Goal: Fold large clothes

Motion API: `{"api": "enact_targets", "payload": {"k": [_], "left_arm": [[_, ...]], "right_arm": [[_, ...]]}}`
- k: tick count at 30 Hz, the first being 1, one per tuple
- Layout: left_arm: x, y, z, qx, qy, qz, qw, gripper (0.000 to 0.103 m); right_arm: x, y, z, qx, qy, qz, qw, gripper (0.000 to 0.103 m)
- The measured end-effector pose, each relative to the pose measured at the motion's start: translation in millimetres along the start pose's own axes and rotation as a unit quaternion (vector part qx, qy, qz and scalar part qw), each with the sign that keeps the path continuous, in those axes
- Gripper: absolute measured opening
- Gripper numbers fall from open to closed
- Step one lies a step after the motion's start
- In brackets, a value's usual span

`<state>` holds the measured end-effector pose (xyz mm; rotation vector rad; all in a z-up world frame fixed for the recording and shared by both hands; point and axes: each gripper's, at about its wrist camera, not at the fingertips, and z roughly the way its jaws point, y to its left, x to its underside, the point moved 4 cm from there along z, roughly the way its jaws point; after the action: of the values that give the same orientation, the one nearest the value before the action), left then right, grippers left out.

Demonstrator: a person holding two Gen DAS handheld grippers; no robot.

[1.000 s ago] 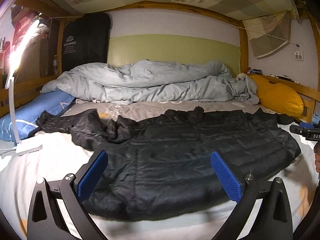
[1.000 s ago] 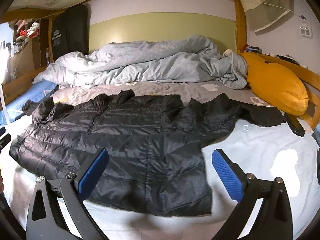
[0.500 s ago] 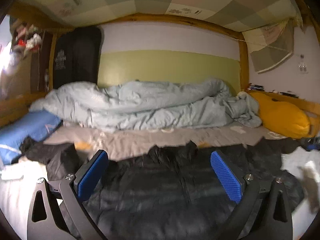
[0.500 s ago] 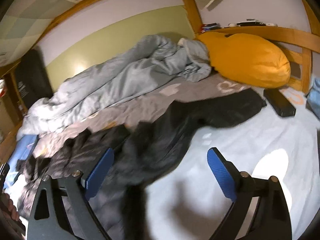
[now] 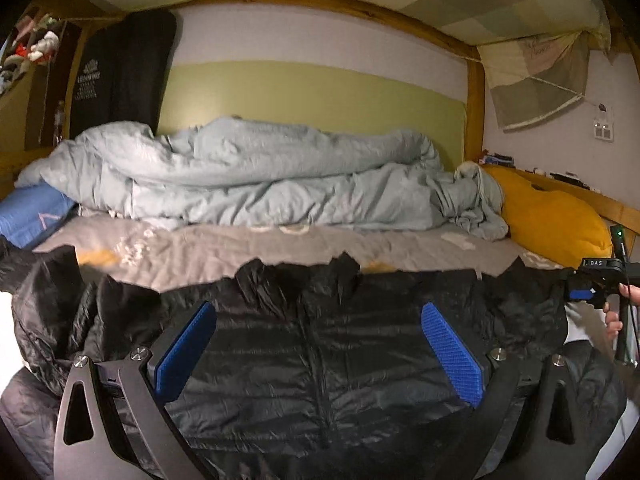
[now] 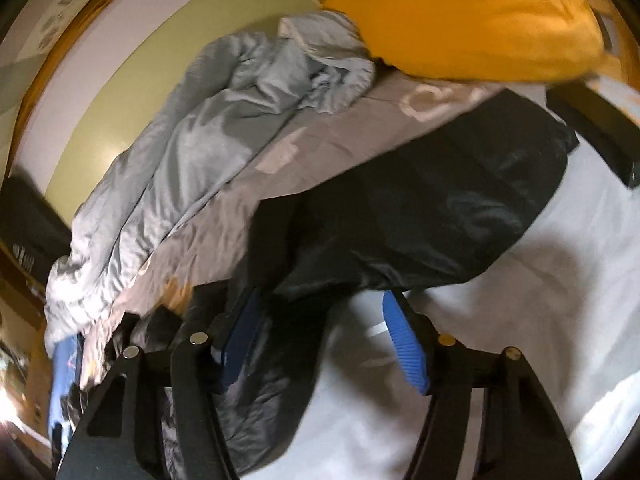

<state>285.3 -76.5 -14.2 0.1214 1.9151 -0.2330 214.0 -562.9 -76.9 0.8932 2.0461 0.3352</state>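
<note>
jacket [image 5: 320, 360] under left claw [image 5: 320, 356], sleeve [image 6: 440, 208] ahead

What we count on the bed

We see one black puffer jacket [image 5: 320, 360], one crumpled grey duvet [image 5: 260, 184] along the bed's far edge, one yellow pillow [image 5: 552, 220] in its far right corner and one blue pillow [image 5: 32, 216] at its left edge. We count two grippers, the left gripper [image 5: 318, 354] and the right gripper [image 6: 320, 344], each with two blue pads, and one dark hanging bag [image 5: 120, 76] at the far left corner.
</note>
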Motion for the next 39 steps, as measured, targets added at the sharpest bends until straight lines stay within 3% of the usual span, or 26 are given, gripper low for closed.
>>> {"api": "enact_targets", "payload": {"k": [2, 5, 9, 12, 15, 19, 21, 26, 30, 35, 39], "left_arm": [[0, 1, -3, 0.003, -0.004, -0.001, 1.0, 0.103], [3, 2, -4, -0.001, -0.007, -0.001, 1.0, 0.103], [6, 4, -2, 0.003, 0.0, -0.008, 1.0, 0.103], [6, 7, -3, 0.007, -0.001, -0.011, 0.9999, 0.103], [6, 6, -3, 0.006, 0.0, -0.01, 0.9999, 0.103], [6, 6, -4, 0.004, -0.003, -0.009, 0.9999, 0.103], [5, 5, -7, 0.002, -0.008, -0.007, 0.9999, 0.103], [2, 4, -14, -0.002, -0.021, -0.004, 0.9998, 0.103], [-2, 10, -20, 0.003, -0.024, -0.008, 0.9997, 0.103], [-21, 54, -41, -0.016, -0.04, -0.035, 0.9984, 0.103], [-35, 104, -58, -0.079, -0.052, -0.056, 0.9939, 0.103]], "right_arm": [[-3, -11, -1, -0.005, -0.011, 0.018, 1.0, 0.063], [-9, -30, -3, 0.061, -0.029, 0.041, 0.997, 0.064], [-15, -51, 6, 0.049, -0.033, 0.075, 0.995, 0.063], [-23, -57, 9, 0.039, -0.048, 0.074, 0.995, 0.049], [-24, -56, 18, 0.018, -0.035, 0.07, 0.997, 0.011], [-22, -40, 5, 0.026, -0.055, 0.023, 0.998, 0.005], [-25, -27, -11, 0.024, -0.067, 0.0, 0.997, 0.005], [-21, 6, -63, -0.034, -0.102, -0.01, 0.994, 0.004], [-12, 51, -94, -0.06, -0.123, -0.052, 0.989, 0.004], [25, 158, -115, -0.119, -0.109, -0.144, 0.976, 0.004], [70, 250, -117, -0.165, -0.085, -0.217, 0.958, 0.004]]}}
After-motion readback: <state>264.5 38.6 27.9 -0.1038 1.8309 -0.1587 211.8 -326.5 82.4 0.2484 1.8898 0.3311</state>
